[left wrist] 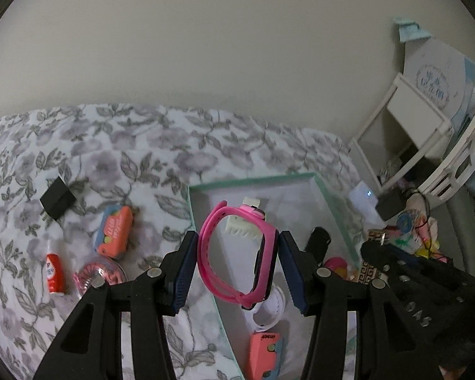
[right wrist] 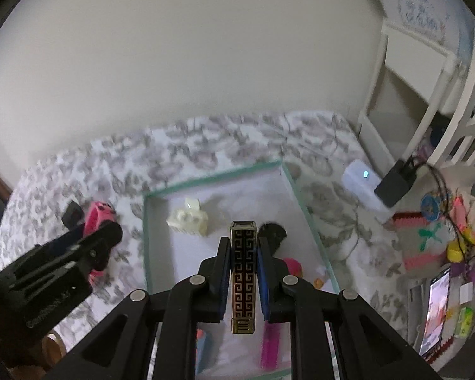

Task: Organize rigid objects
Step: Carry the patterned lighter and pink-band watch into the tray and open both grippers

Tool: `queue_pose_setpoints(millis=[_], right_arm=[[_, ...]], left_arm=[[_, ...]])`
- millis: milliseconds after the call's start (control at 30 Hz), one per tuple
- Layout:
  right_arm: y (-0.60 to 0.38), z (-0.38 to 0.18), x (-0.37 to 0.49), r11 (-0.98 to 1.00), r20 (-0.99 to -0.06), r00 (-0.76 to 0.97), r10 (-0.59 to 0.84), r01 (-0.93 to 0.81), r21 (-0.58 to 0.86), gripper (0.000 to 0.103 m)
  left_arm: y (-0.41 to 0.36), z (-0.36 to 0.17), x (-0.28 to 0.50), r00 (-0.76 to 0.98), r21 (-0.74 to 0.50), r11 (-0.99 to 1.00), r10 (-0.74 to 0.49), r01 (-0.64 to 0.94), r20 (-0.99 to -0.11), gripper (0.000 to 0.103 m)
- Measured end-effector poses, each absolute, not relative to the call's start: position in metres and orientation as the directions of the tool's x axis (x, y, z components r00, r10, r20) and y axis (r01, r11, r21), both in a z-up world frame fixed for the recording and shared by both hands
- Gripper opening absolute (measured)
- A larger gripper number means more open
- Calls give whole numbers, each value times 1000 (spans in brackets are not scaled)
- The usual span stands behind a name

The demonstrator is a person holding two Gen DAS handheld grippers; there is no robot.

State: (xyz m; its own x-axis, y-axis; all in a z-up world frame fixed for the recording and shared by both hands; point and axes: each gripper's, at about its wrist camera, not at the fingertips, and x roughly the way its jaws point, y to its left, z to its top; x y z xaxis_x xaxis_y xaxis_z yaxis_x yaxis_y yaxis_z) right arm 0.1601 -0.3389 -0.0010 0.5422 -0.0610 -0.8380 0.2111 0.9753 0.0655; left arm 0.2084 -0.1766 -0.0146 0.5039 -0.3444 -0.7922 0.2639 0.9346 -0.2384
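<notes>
While the left gripper (left wrist: 237,266) clamps a pink watch (left wrist: 237,253) between its blue pads, the loop of the strap stands upright in the centre of the left wrist view, above the left rim of a shallow tray (left wrist: 253,183) with a green edge. That tray lies on a bed with a grey floral cover (left wrist: 110,145). Inside the tray, behind the watch, sits a cream hair clip (left wrist: 240,226); a white ring-shaped thing (left wrist: 269,313) and an orange case (left wrist: 264,354) lie toward the bottom of the frame. Left of the tray, on the cover, lie another orange case (left wrist: 115,232), a small red bottle (left wrist: 55,274), a clear round container (left wrist: 99,277) and a black box (left wrist: 57,202).

From the right wrist view, the right gripper (right wrist: 243,272) is closed on a slim black bar with a gold key pattern (right wrist: 243,272), held lengthwise between the pads over the middle of the tray (right wrist: 212,177). The cream hair clip (right wrist: 190,218) rests in the tray's upper left part, a black object (right wrist: 272,231) lies just right of the bar, and a pink comb-like thing (right wrist: 269,348) shows at the bottom. At the left of this frame the left gripper (right wrist: 79,221) appears with the pink watch (right wrist: 96,218) in it, beside the tray's left rim. A white device with a small light (right wrist: 361,183) sits on the cover at the right, next to white shelving (right wrist: 411,72).
</notes>
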Motion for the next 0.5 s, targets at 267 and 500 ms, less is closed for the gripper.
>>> queue_pose_setpoints(millis=[267,500], right_arm=[[-336,-46,171,982,-904,422,-65,190,18,17],[-322,-71,177,989,-929,366,-49,150,7,17]], left_arm=[[-189,-35,209,457,-219,934,-331,281,-826,53],[-196,-56,211,425,-196,938,-307,285,-852,53]])
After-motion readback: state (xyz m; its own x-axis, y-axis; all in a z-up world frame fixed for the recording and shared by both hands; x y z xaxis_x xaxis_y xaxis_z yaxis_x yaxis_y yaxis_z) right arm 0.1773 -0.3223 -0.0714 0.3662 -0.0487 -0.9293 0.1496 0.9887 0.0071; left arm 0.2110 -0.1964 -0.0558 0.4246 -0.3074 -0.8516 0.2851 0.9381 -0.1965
